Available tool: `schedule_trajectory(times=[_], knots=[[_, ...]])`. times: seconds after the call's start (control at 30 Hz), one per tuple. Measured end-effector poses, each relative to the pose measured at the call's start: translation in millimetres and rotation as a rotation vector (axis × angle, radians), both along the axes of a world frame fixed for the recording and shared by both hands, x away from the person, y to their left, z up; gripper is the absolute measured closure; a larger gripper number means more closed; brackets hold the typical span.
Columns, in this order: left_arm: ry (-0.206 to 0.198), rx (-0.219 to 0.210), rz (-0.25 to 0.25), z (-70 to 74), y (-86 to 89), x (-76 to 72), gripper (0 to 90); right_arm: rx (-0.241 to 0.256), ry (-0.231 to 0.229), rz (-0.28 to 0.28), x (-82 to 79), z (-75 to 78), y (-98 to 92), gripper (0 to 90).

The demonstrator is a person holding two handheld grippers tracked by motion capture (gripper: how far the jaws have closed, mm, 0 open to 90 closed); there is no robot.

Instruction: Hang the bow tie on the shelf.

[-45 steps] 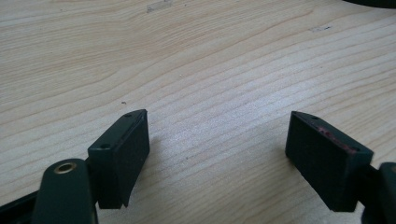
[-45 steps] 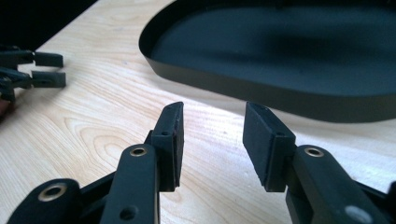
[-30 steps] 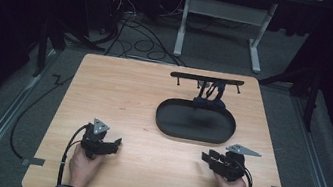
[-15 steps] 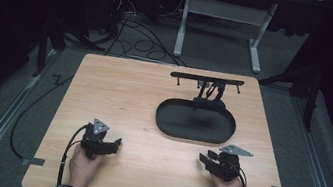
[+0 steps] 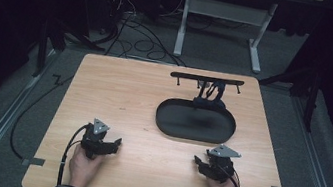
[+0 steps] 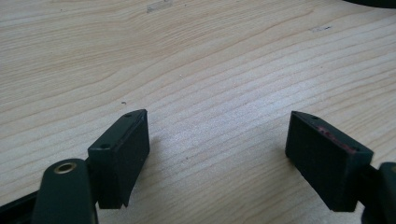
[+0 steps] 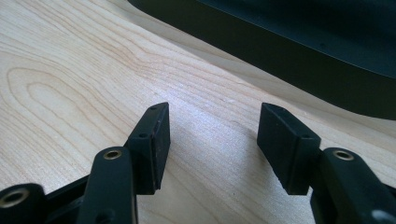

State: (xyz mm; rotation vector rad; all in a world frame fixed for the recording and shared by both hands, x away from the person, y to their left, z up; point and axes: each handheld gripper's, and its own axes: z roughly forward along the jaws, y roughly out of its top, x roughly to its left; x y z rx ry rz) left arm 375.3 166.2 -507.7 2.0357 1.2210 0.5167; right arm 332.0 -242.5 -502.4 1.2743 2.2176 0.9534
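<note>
The left gripper [image 5: 110, 146] is resting low on the near left part of the wooden table [image 5: 124, 92], its jaws standing wide apart with nothing but bare wood between them. The right gripper [image 5: 200, 163] is sitting at the near right, jaws parted somewhat less and likewise gripping nothing, pointing toward the black oval tray [image 5: 195, 122] (its dark wall is rising just ahead in the right gripper view), which is lying right of centre, in front of a black stand [image 5: 208, 87]
</note>
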Motion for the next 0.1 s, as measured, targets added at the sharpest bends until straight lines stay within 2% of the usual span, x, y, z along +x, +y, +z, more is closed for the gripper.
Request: schedule_trajectory(times=[0.1], knots=[[0.0,0.0,0.0,0.0,0.0,0.0,22.1,0.0,0.0,0.0,0.0,0.0,0.0,45.8]])
